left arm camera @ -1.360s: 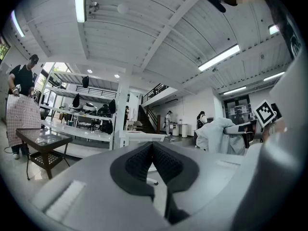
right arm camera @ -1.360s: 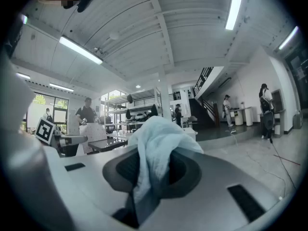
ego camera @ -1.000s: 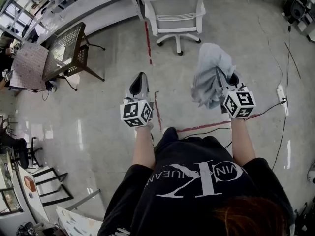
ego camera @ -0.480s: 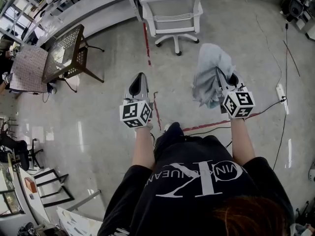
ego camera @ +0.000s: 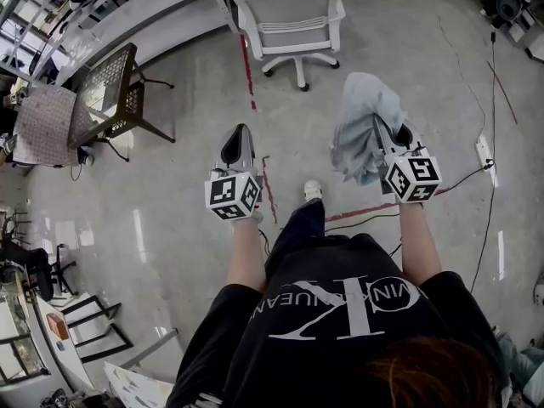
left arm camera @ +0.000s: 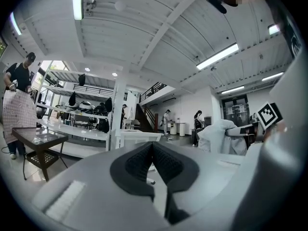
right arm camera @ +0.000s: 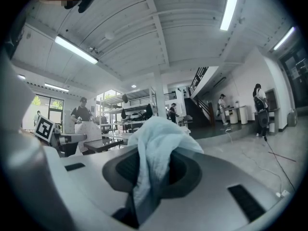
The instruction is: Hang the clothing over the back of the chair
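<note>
From the head we look steeply down on the left tool (ego camera: 239,136), the right tool (ego camera: 380,130) and the floor (ego camera: 170,211). Each tool's camera sits close behind its jaws, facing level; all three views share the brown table (ego camera: 106,87).

The right tool (right arm camera: 153,166) is clamped on a crumpled pale blue-grey cloth garment (right arm camera: 156,138), which bulges above the jaws and hangs down between them. Beyond it, to the left, a dark-topped desk (right arm camera: 103,144) stands on the glossy grey floor (right arm camera: 240,148).
</note>
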A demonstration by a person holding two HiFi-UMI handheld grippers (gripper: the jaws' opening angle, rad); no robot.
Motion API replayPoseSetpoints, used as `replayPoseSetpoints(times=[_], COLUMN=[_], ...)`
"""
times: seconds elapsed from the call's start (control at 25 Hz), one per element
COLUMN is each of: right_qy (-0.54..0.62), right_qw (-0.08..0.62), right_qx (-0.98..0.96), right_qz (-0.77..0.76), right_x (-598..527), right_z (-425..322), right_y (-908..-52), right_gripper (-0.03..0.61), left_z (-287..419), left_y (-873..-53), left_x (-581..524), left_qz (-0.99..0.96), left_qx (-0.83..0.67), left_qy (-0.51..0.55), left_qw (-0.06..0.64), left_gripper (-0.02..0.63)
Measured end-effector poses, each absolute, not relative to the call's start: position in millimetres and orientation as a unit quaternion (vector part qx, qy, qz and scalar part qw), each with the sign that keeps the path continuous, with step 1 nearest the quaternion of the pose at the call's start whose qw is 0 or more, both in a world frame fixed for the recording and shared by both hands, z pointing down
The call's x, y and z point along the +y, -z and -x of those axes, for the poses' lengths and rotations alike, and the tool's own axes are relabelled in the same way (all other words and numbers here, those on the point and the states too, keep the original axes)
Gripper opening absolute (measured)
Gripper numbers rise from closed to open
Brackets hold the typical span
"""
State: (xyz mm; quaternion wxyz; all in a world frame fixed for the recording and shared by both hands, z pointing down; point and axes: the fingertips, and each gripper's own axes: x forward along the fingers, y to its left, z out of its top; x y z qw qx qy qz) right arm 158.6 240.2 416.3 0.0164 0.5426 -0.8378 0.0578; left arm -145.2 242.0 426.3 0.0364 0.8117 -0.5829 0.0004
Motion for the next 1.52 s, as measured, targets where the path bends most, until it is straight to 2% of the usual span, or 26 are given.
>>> replayPoseSetpoints(times=[1.52], right_qy=[-0.073], right_qw=[0.033], right_qx=[-0.827], right_qz=[-0.556], right_x=[25], right_z=[-167], right_y=[-428], right_gripper=[0.094], left_z=[108], left_y=[-443], left_x=[-13], left_qz=[-0.839], left_qx=[-0.541], left_qy=[0.003], left_qw=[0.059], left_gripper=[0.011])
